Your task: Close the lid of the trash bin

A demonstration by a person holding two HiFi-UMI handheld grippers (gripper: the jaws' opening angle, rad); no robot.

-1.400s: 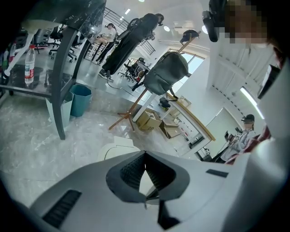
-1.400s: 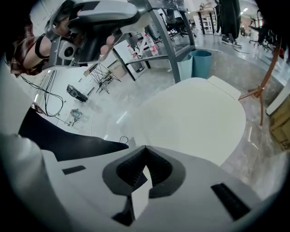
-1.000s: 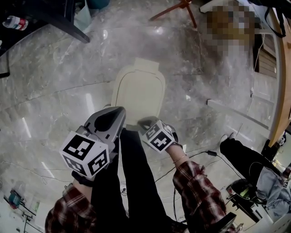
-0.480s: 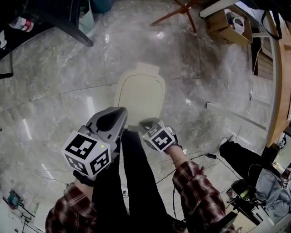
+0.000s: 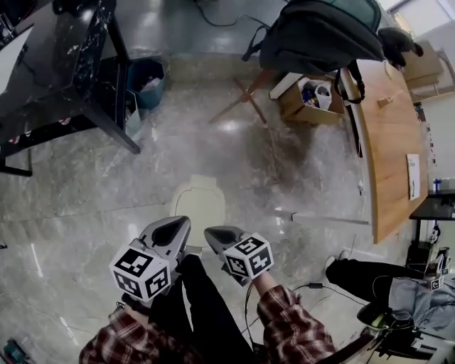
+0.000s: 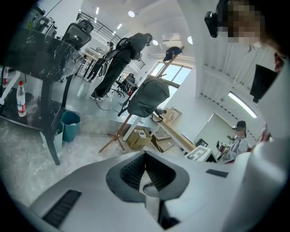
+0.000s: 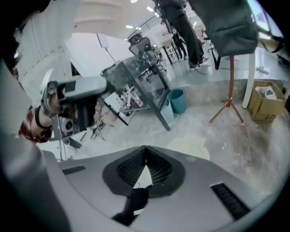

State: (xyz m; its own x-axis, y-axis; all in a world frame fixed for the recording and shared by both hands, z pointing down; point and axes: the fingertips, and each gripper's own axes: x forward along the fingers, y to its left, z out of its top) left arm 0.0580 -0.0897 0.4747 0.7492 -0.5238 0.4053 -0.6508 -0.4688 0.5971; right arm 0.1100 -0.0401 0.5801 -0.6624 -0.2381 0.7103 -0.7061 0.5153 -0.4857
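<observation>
Trash bin (image 5: 197, 204) stands on the floor, lid down, just beyond both grippers. Left gripper (image 5: 177, 225) and right gripper (image 5: 214, 233): jaws pressed together, nothing between. Only the right gripper view catches the bin; the left gripper view faces a teal pail (image 6: 70, 125).

Setting: open-plan office or lab workspace.

Landmark: long light-brown wooden table (image 5: 387, 142).
- Just beside its left edge: open brown cardboard box (image 5: 309, 101); bulky dark-grey backpack (image 5: 320, 32) on a red-brown wooden stand (image 5: 245, 99).
- Well apart from the table, across the polished grey marble-pattern floor (image 5: 92, 192): black metal-frame desk (image 5: 64, 78), with a teal round plastic bin (image 5: 146, 79) just beside the desk.
- Near the table's lower end: thin black floor cables (image 5: 313, 286).
- Farther off: black swivel office chairs (image 6: 77, 32), white ceiling lights (image 6: 132, 14), tall window (image 6: 176, 74).
</observation>
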